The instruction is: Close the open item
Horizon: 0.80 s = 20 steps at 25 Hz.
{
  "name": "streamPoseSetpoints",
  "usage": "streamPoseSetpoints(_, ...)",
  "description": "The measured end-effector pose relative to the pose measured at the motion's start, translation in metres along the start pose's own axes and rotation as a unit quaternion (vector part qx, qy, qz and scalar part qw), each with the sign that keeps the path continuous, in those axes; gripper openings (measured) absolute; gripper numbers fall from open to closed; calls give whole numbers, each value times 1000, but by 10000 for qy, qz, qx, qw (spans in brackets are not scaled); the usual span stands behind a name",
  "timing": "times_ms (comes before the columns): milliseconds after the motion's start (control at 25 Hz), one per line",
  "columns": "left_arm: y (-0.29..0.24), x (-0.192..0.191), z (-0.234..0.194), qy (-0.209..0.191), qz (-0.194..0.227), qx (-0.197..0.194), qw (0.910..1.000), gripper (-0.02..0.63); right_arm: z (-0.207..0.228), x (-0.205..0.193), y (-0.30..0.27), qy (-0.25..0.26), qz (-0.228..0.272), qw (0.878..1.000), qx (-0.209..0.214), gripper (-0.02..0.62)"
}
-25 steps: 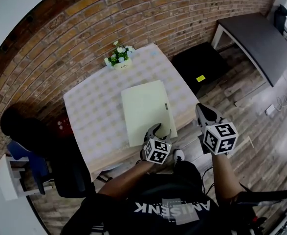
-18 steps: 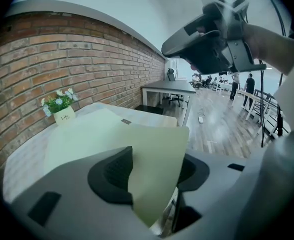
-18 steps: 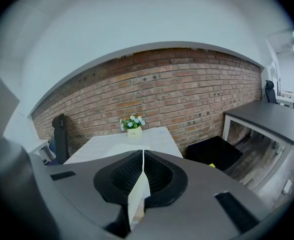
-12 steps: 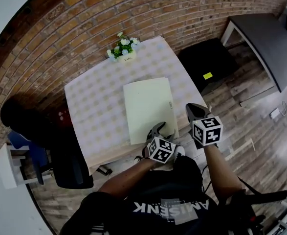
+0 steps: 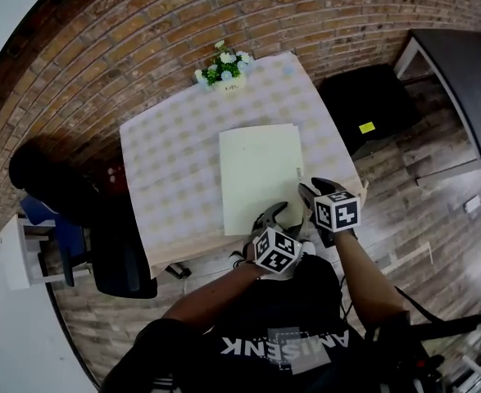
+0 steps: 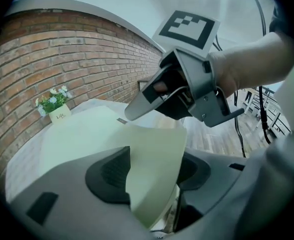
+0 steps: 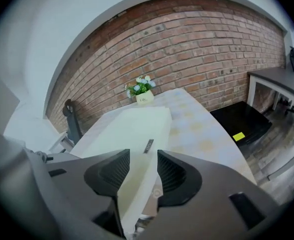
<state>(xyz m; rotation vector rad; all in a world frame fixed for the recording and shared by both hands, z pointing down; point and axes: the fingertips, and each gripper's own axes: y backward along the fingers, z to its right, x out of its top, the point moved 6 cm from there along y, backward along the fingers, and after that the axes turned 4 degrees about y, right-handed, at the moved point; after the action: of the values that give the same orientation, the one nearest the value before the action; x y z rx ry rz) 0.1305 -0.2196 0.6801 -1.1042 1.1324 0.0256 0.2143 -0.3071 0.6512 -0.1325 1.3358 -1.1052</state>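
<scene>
A flat pale-green folder point(image 5: 260, 174) lies on the checkered table point(image 5: 166, 162), with a small dark tab on its right edge. My left gripper point(image 5: 274, 215) is at the folder's near edge. In the left gripper view its jaws point(image 6: 152, 166) are opening, and a raised corner of the folder's cover point(image 6: 157, 154) stands loose in the wide gap. My right gripper point(image 5: 307, 191) is at the near right corner. Its jaws point(image 7: 143, 169) are opening astride the folder's right edge point(image 7: 136, 184), and the pads do not press on it.
A small pot of white flowers point(image 5: 226, 68) stands at the table's far edge against the brick wall. A black chair point(image 5: 117, 252) is at the table's left. A black box point(image 5: 363, 105) and a dark side table point(image 5: 461, 72) are on the wooden floor to the right.
My right gripper has moved left from beside the table to the folder's near right corner. The left gripper has stayed at the near edge. The head view has shifted.
</scene>
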Motion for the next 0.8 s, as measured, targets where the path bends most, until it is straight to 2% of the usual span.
streamPoseSetpoints(160,1,1,1,-27,-106,-106,9999,230,3,-15,-12,-124,-243,9996,121,207)
streamPoseSetpoints(240,0,1,4,-61,-238,-338,9991,248,7,-19,-14,-218,-313,9991,158,212)
streamPoseSetpoints(320,0,1,10,-103,-399,-705,9967,340,13,-23,-17,-305,-393,9986,154,219)
streamPoseSetpoints(360,0,1,13,-106,-449,-841,9954,359,15,-25,-18,-346,-415,9984,159,227)
streamPoseSetpoints(560,4,3,6,503,-399,-1237,9902,357,18,-28,-18,-381,-372,9983,233,236)
streamPoseSetpoints(680,4,2,6,524,-394,-1186,9908,356,20,-30,-17,-445,-344,9981,264,245)
streamPoseSetpoints(800,0,2,6,464,-382,-910,9940,337,21,-31,-16,-436,-286,9984,220,249)
